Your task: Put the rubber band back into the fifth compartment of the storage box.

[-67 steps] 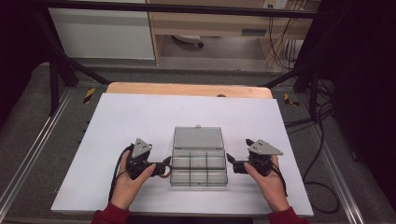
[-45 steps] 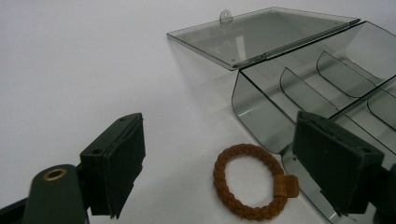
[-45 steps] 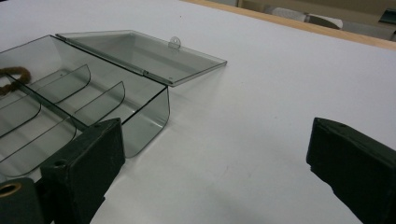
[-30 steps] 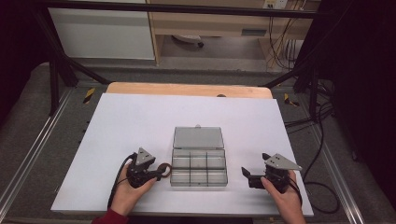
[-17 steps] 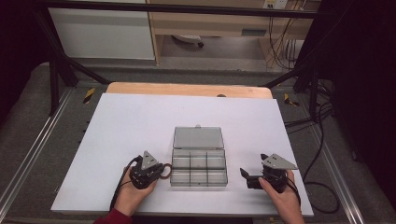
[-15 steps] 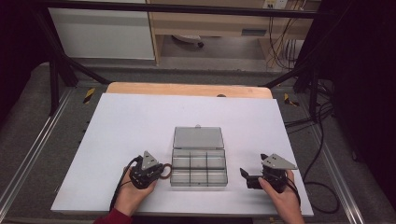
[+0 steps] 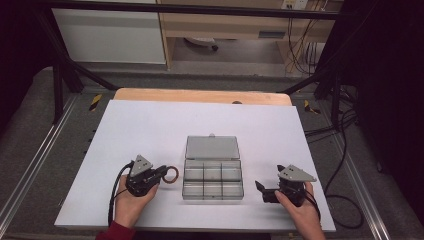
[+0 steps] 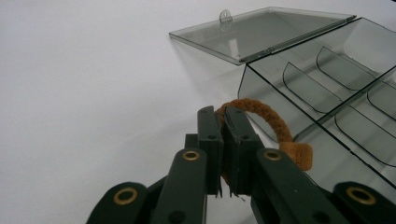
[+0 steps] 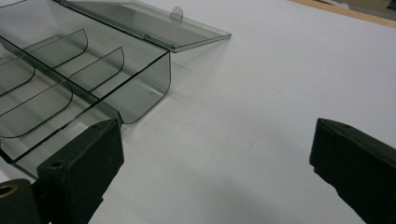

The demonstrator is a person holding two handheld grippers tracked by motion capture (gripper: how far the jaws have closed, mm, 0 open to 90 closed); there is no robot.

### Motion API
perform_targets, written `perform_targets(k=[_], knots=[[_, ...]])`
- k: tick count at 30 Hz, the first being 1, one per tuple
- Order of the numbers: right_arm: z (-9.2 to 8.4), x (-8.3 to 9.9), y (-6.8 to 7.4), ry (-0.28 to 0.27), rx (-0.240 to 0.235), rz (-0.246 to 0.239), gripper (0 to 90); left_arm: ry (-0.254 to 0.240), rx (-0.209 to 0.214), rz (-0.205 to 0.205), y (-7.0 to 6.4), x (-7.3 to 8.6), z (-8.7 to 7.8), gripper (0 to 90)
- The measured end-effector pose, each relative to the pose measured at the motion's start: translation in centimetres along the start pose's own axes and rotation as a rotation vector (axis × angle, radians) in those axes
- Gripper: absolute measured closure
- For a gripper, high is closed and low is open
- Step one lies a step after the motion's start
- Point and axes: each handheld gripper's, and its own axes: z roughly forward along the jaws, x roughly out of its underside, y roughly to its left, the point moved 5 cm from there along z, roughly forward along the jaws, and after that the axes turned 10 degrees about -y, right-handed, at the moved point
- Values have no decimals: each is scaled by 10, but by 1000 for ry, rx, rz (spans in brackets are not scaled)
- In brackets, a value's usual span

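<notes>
The ring (image 7: 171, 174), a brown braided loop, sits pinched in the left gripper (image 7: 161, 173) just beside the left wall of the box (image 7: 213, 196) in the high view. A second ago the loop lay on the table (image 7: 150, 125) in front of those jaws, which stood wider; they have just been closing, with the loop between them, and now the gripper is nearer the box and slightly higher. The box is clear grey with six compartments, and its lid (image 7: 212, 148) lies flat open on the far side. The right gripper (image 7: 261, 190) rests to the right of the box, apart from it, where it was a second ago; two seconds ago it was closer to the box.

In the left gripper view, the pads are clamped on the ring (image 8: 266, 119), whose free arc curves up and right toward the box wall (image 8: 275, 100). The lid (image 8: 257, 32) lies beyond.

In the right gripper view, the jaws stand wide apart with nothing between them, over bare table (image 9: 261, 93). The box (image 9: 140, 84) is to the left, its lid (image 9: 154, 23) behind it.
</notes>
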Motion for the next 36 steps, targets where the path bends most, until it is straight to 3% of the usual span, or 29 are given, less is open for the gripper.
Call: perform_targets(k=[5, 8, 15, 17, 19, 29, 36], knots=[[1, 0, 0, 3, -4, -2, 30, -32, 6, -15, 1, -7, -4, 854], [2, 1, 1, 6, -6, -1, 29, -61, 46, -66, -1, -14, -4, 854], [4, 1, 0, 9, -6, 5, 27, -79, 38, -48, 3, -27, -3, 855], [4, 0, 0, 5, -1, 7, 29, -72, 23, -15, 6, -32, -1, 854], [3, -1, -1, -5, 3, 12, 31, -81, 31, -27, 7, -38, 3, 855], [4, 0, -1, -2, -2, 15, 28, -84, 44, -12, 15, -66, 21, 855], [3, 0, -1, -4, -6, 13, 27, -68, 68, -12, 6, -64, 28, 855]])
